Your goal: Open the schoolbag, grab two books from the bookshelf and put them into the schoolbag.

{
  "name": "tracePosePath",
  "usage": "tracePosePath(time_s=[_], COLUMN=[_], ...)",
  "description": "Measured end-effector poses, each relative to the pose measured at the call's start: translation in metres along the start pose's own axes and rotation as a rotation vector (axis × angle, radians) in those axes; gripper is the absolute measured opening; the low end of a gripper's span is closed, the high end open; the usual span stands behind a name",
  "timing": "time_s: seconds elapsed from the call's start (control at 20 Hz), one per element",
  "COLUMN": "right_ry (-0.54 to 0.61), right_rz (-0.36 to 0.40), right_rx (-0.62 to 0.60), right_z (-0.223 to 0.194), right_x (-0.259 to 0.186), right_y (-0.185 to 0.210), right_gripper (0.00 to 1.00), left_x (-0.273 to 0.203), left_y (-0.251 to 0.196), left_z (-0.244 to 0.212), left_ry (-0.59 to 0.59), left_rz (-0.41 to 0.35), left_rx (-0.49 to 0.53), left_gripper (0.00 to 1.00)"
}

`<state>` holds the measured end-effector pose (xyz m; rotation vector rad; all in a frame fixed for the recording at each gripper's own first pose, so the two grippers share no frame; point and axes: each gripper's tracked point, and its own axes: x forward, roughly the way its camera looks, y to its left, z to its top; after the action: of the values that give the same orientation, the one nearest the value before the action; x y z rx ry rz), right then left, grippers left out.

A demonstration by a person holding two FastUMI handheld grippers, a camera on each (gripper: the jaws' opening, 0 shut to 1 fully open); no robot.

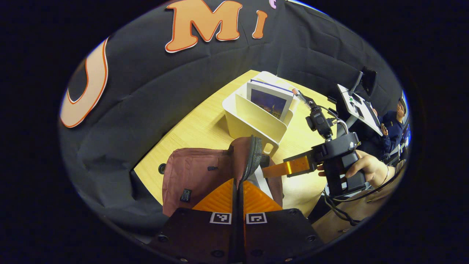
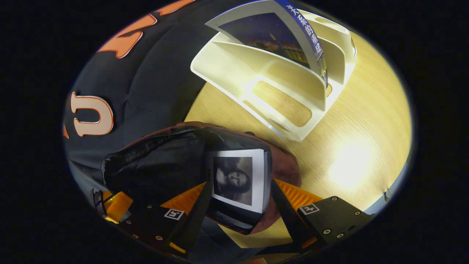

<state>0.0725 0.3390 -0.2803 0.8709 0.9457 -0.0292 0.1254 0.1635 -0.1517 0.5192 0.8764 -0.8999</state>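
In the left gripper view, the left gripper (image 1: 238, 189) has its jaws clamped on the zipper edge of the pink bag (image 1: 194, 176), which lies on the wooden surface (image 1: 198, 128). Behind it a cream shelf (image 1: 256, 117) holds an upright book (image 1: 269, 102). The right gripper (image 1: 289, 167), held by a hand (image 1: 370, 168), reaches at the bag's mouth.

In the right gripper view, the right gripper (image 2: 240, 196) has its jaws apart around a second book (image 2: 240, 179) lying in the open bag (image 2: 161, 161); whether they press it, I cannot tell. The shelf (image 2: 278, 99) stands beyond.
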Motion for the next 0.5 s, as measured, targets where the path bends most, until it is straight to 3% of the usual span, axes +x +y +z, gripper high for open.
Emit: tracePosePath(time_s=[0.5], right_ry=[-0.043], right_rz=[-0.149], right_rx=[-0.288], right_z=[0.055], right_x=[-0.102], right_y=[-0.082], right_gripper=[0.98], left_x=[0.011], left_y=[-0.008], left_z=[-0.002], left_ry=[0.010], left_rz=[0.004], left_rx=[-0.034], left_gripper=[0.00])
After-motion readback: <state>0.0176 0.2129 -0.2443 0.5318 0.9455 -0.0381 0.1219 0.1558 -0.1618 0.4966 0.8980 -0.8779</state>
